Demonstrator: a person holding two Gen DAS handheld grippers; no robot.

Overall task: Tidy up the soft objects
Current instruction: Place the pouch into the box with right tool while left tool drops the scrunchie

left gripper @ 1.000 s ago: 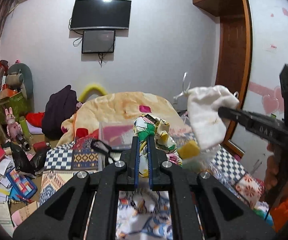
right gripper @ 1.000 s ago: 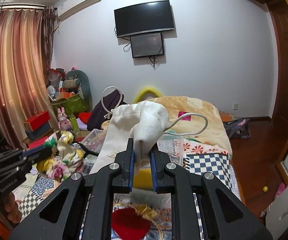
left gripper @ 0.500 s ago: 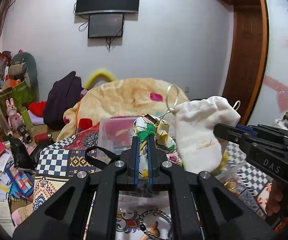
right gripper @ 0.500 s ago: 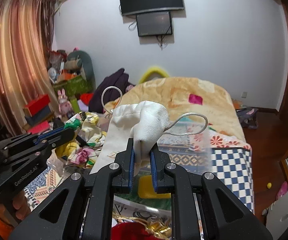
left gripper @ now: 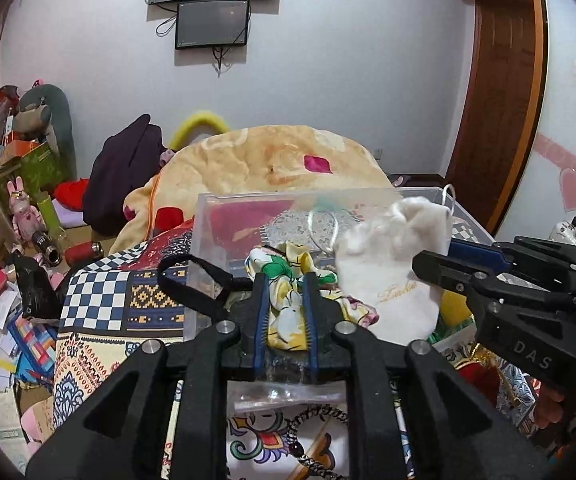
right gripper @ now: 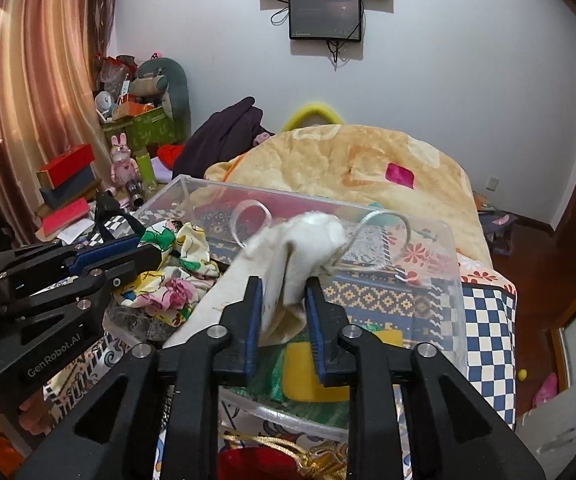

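My left gripper point(left gripper: 285, 312) is opening with one floral cloth point(left gripper: 288, 296) loose between its jaws; my right gripper point(right gripper: 283, 316) is opening around one white drawstring pouch point(right gripper: 288, 272). Both soft things hang over the one clear plastic box point(right gripper: 440, 280).

Bed point(right gripper: 488, 308) carried patchwork checkered cover; clear plastic box point(right gripper: 444, 280) sat on it. Beyond box lay peach blanket point(right gripper: 348, 160); left of box, black strap point(left gripper: 191, 280).
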